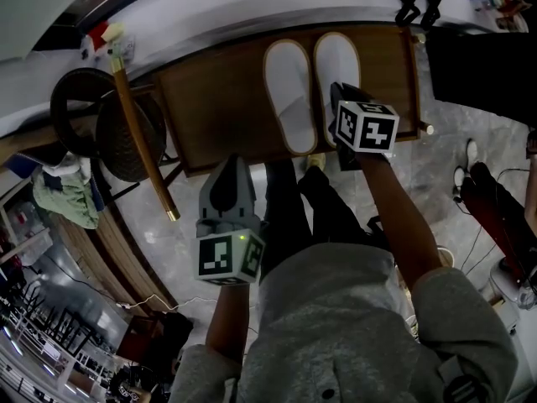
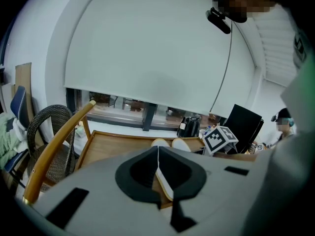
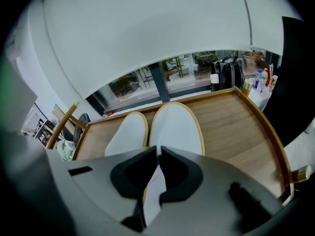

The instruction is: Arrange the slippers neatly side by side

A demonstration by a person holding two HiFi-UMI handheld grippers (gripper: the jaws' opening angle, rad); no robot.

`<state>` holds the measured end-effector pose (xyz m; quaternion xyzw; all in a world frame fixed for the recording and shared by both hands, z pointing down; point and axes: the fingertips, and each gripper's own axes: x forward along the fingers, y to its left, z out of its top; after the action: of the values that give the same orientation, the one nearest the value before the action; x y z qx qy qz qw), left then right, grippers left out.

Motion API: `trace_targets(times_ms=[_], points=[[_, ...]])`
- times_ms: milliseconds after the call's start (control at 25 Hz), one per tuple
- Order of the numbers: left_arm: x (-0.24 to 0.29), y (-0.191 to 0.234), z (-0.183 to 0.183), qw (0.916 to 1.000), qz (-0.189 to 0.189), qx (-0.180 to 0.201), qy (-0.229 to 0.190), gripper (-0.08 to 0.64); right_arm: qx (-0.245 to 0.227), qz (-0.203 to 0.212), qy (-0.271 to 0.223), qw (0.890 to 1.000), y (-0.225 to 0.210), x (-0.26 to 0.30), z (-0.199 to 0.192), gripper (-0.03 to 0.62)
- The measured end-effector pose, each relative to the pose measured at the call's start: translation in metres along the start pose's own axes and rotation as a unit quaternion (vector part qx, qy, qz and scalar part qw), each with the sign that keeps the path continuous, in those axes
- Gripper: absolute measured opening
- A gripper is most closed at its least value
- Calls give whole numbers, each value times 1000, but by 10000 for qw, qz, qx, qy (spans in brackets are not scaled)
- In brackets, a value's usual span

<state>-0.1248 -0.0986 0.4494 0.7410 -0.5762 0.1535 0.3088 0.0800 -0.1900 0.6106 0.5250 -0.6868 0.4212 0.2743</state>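
Slippers (image 3: pixel 174 127) of white cloth, tan-rimmed, look light and floppy (pinch the heel rim); left gripper (image 2: pixel 158 150) and right gripper (image 3: pixel 158 151) fingers clenched, empty.

The right hand-held gripper (image 1: pixel 340 88) hides the near end of the white cloth slipper with tan rim (image 1: pixel 337 60) at 1 o'clock.
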Motion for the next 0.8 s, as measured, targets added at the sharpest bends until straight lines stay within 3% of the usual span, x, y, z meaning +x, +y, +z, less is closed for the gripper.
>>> trace_targets(times_ms=[640,800], points=[[2,0,1,10000,-31,39,53,17,-256,270,126,9992,13,5,-9,44],[-6,-8,12,9998,-26,163,-94,17,-564,397,26,9976,17,-11,-5,125]])
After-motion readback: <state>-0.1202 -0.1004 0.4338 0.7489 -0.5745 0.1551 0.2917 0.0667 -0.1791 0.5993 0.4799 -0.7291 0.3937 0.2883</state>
